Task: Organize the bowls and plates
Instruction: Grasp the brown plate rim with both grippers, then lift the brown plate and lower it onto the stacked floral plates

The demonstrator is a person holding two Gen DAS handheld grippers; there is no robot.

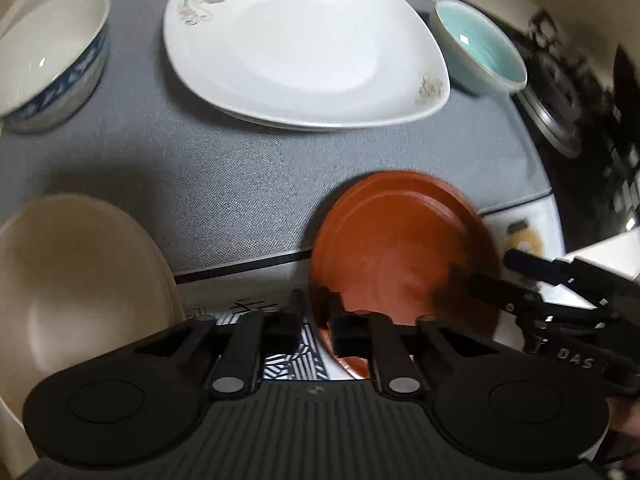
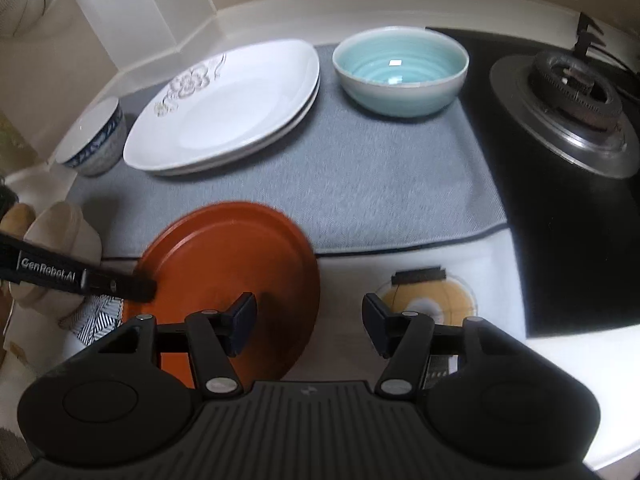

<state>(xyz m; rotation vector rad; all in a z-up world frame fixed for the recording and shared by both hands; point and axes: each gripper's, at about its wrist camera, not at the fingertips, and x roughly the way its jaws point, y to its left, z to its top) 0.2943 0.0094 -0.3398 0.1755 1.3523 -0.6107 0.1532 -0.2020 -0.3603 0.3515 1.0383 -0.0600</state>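
Terracotta plate (image 1: 404, 248) fills the lower right of my left wrist view, round and matt orange-brown with a raised lip, its rim blurred. My left gripper (image 1: 314, 320) is clamped narrow on its near edge, one finger on either side of the rim. At 12 o'clock a white teardrop plate (image 1: 296, 44) with a grey flower print lies on the grey mat (image 1: 224, 176), a second white plate under it. A blue-patterned bowl (image 1: 52, 60) sits at 10 o'clock, a celadon bowl (image 1: 480, 44) at 1 o'clock, and a cream plate (image 1: 76, 280) just beside my left finger at 8 o'clock. Between the white plates and the terracotta plate I see a broad strip of bare mat. My right gripper (image 1: 516, 276) reaches in from 3 o'clock, near the plate's right rim.

Through the right wrist view, the terracotta plate (image 2: 236, 276) sits at 9 o'clock, straddling the mat's (image 2: 360, 200) near edge. The left gripper (image 2: 136, 286) pinches its left rim. My right gripper (image 2: 310, 312) stands wide, holding nothing; its left finger is over the plate's right side, but I cannot tell if it touches. The white plates (image 2: 224, 116) lie at 11 o'clock, the celadon bowl (image 2: 400, 72) at 12, well apart from the terracotta plate. The blue-patterned bowl (image 2: 96, 140) is just beside the white plates' left end. A gas burner (image 2: 568, 100) sits at 2 o'clock, off the mat's right edge. A round yellow coaster (image 2: 432, 296) lies on white counter by my right finger.
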